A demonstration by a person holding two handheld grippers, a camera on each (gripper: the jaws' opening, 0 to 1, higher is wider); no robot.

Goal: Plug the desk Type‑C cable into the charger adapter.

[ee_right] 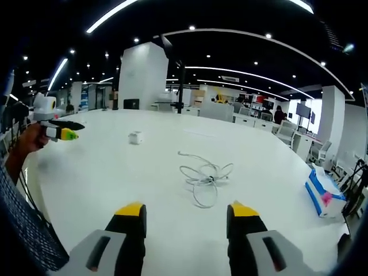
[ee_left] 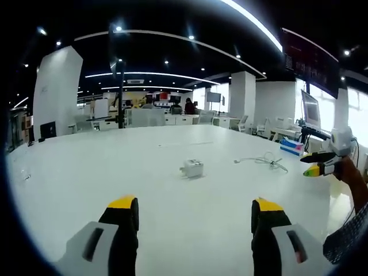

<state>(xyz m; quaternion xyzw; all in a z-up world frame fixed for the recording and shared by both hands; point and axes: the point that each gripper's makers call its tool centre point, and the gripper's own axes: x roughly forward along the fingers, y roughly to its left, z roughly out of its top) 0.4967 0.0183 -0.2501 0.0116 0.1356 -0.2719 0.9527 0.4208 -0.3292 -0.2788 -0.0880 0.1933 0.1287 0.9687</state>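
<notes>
**Two grippers parted over a white tabletop, one charger, one cable**

Yellow-tipped black fingers (ee_left: 123,214) of the left gripper (ee_left: 195,208) rise from six o'clock in the left gripper view, two of them, set wide apart with nothing between. Their bases are grey moulded plastic, each with a dark slot. In the right gripper view the right gripper (ee_right: 187,214) shows the same pair of fingers (ee_right: 131,215), likewise spread and holding nothing.

One glossy white tabletop (ee_left: 86,172) carries the things. One charger adapter (ee_left: 192,168), a small white boxy block, sits near centre in the left gripper view; in the right gripper view it lies far off toward eleven o'clock. One Type-C cable (ee_right: 204,178), thin and white, lies in loose loops just ahead of the right fingers, with a straight tail running off toward twelve o'clock. Cable and adapter are well apart. In the left gripper view the cable lies toward two o'clock.

One blue and white box (ee_right: 323,195) with a pink patch rests at three o'clock in the right gripper view. Each view catches the other gripper at its edge, held by a hand beside a checked sleeve (ee_right: 23,224).
</notes>
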